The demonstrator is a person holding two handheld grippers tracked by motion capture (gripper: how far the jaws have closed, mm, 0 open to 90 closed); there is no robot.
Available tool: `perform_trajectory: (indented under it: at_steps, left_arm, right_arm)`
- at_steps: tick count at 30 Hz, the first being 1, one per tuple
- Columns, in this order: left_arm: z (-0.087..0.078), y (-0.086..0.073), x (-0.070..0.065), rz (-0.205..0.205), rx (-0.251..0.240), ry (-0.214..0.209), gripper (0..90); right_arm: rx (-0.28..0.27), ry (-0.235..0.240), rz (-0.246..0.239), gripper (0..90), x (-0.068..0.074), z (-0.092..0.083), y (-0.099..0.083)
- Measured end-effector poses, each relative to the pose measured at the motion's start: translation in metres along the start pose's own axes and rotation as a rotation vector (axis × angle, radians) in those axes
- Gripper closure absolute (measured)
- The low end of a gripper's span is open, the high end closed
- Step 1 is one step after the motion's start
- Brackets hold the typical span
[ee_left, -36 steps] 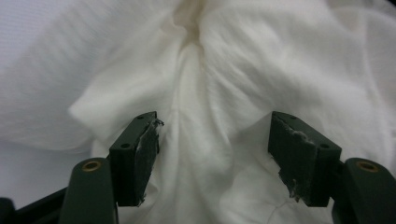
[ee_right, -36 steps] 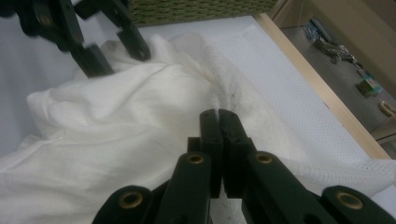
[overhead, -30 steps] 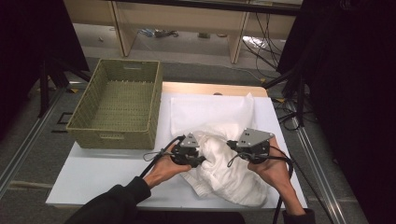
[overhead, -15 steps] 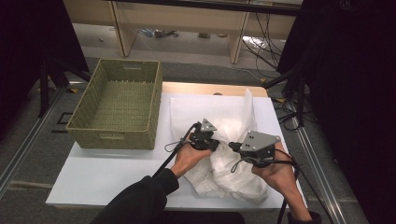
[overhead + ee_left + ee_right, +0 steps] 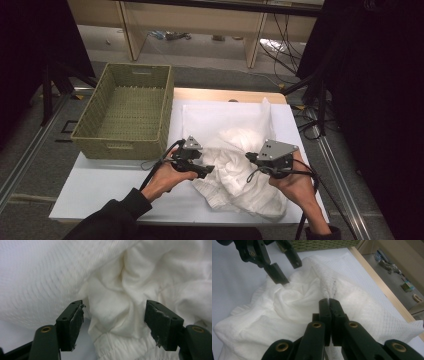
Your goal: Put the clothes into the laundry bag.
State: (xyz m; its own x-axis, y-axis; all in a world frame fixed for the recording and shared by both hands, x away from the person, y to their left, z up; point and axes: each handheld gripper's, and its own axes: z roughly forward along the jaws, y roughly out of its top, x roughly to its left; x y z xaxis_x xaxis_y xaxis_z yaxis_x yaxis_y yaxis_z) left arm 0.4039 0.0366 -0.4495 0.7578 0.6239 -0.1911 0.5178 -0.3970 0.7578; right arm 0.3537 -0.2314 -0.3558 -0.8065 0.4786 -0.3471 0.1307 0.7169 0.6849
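While the right gripper (image 5: 329,300) stays pinched tight on a ridge of the white garment (image 5: 235,165), the left gripper (image 5: 113,323) has just been opening; its jaws now stand apart with a bunched fold between them, pads not pressing. The garment lies crumpled on the white table (image 5: 100,190), just right of the woven basket (image 5: 125,107). This looks like a regrasp mid-fold: next, the left gripper likely needs to close on 1 clean edge.
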Motion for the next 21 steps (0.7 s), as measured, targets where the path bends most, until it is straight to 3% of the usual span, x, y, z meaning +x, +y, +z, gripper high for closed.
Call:
perform_trajectory:
  at_steps: [1, 2, 3, 4, 5, 6, 7, 8, 10, 13, 14, 16, 19, 21]
  left_arm:
    - [0.006, -0.002, 0.0, -0.027, -0.025, -0.026, 30.1]
    - [0.012, -0.004, -0.001, -0.027, -0.025, -0.052, 29.6]
    - [0.019, -0.005, -0.002, -0.02, -0.018, -0.041, 29.3]
    - [0.024, -0.004, -0.002, 0.014, 0.0, -0.023, 27.8]
    - [0.031, -0.003, -0.002, -0.009, -0.007, -0.028, 29.8]
    - [0.036, -0.002, -0.001, -0.039, -0.022, -0.079, 36.7]
    - [0.041, -0.002, -0.001, -0.113, -0.043, -0.167, 50.1]
    - [0.045, -0.001, -0.005, -0.13, -0.062, -0.203, 60.0]
    - [0.048, 0.004, -0.021, -0.075, -0.1, -0.226, 76.0]
    - [0.049, 0.017, -0.044, -0.019, -0.111, -0.254, 80.6]
    - [0.049, 0.022, -0.048, -0.006, -0.117, -0.231, 80.9]
    - [0.052, 0.031, -0.041, -0.031, -0.123, -0.193, 81.7]
    - [0.062, 0.041, -0.015, -0.112, -0.158, -0.082, 81.8]
    - [0.071, 0.04, 0.0, -0.196, -0.143, -0.032, 81.0]
  right_arm:
    - [0.002, 0.005, -0.002, 90.0, 0.0, 0.001, 0.0]
    - [0.002, 0.004, -0.003, 90.0, 0.0, 0.002, 0.0]
    - [0.003, 0.007, -0.002, 90.0, 0.0, 0.002, 0.001]
    - [0.004, 0.009, -0.003, 90.0, 0.0, 0.003, 0.0]
    - [0.005, 0.006, 0.006, 90.0, 0.001, 0.003, 0.0]
    - [0.003, 0.007, 0.002, 90.0, 0.0, 0.003, -0.001]
    - [0.0, 0.01, 0.006, 90.0, 0.0, 0.004, -0.001]
    - [-0.001, 0.009, 0.004, 90.0, -0.001, 0.004, -0.001]
    - [0.002, 0.008, -0.004, 90.0, 0.0, 0.004, 0.0]
    - [-0.008, 0.006, -0.011, 90.0, 0.001, 0.005, 0.003]
    - [-0.011, 0.005, -0.003, 90.0, 0.001, 0.004, 0.003]
    - [-0.014, -0.001, -0.014, 90.0, 0.0, -0.001, 0.004]
    - [-0.048, 0.013, -0.008, 90.0, 0.001, -0.009, 0.007]
    - [-0.065, 0.035, -0.011, 90.0, 0.004, -0.014, 0.012]
